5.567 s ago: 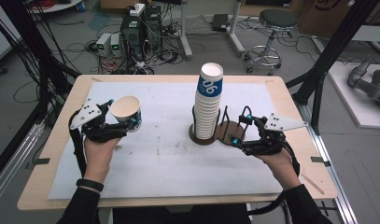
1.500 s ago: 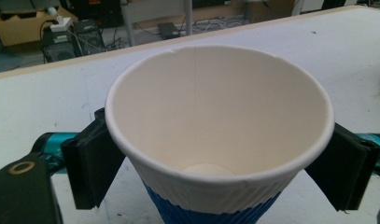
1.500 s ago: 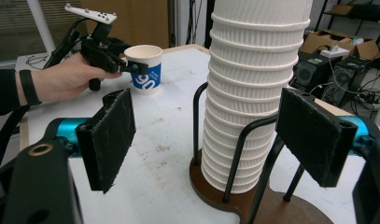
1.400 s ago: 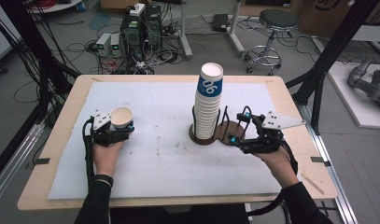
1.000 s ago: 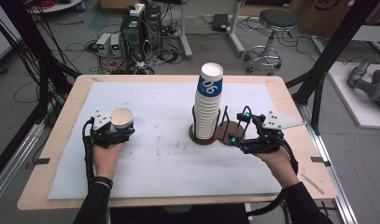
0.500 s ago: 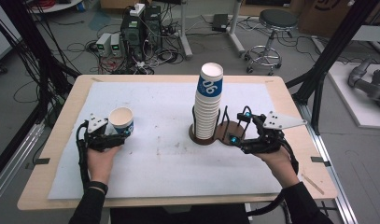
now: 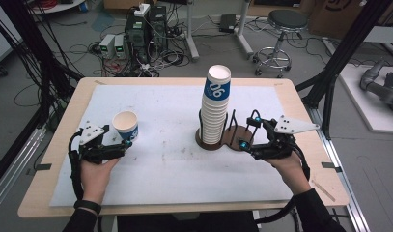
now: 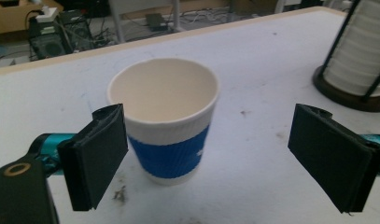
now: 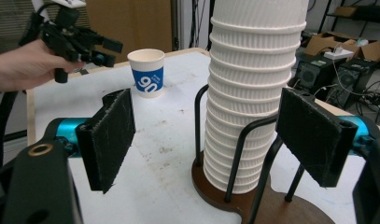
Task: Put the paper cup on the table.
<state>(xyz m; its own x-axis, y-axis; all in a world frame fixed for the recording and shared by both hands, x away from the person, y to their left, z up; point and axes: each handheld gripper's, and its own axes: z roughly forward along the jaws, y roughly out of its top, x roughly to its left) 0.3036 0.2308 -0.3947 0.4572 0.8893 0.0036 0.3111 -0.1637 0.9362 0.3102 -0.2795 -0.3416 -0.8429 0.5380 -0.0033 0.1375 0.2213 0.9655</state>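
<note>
A white paper cup with a blue band (image 7: pixel 125 125) (image 8: pixel 165 122) (image 9: pixel 147 72) stands upright on the white mat, at its left side. My left gripper (image 7: pixel 120 139) (image 8: pixel 211 149) is open just behind it; in the left gripper view the cup sits between the pads, nearer the left one, with a wide gap to the right pad. A tall stack of white cups (image 7: pixel 216 108) (image 9: pixel 253 93) stands in a wire holder on a brown base (image 7: pixel 232 137) (image 9: pixel 253 205). My right gripper (image 7: pixel 248 131) (image 9: pixel 211 135) is open, close to the base's right side, holding nothing.
The white mat (image 7: pixel 175 159) covers most of the wooden table (image 7: pixel 300 111). Beyond the far edge the floor holds computer boxes (image 7: pixel 143 24), cables and a stool (image 7: pixel 281 29). Black frame posts (image 7: pixel 339 63) rise at the table's right.
My left gripper held the cup upright on the mat; it has since opened, let go and drawn back to the left. The cup stays standing. The right gripper has not moved.
</note>
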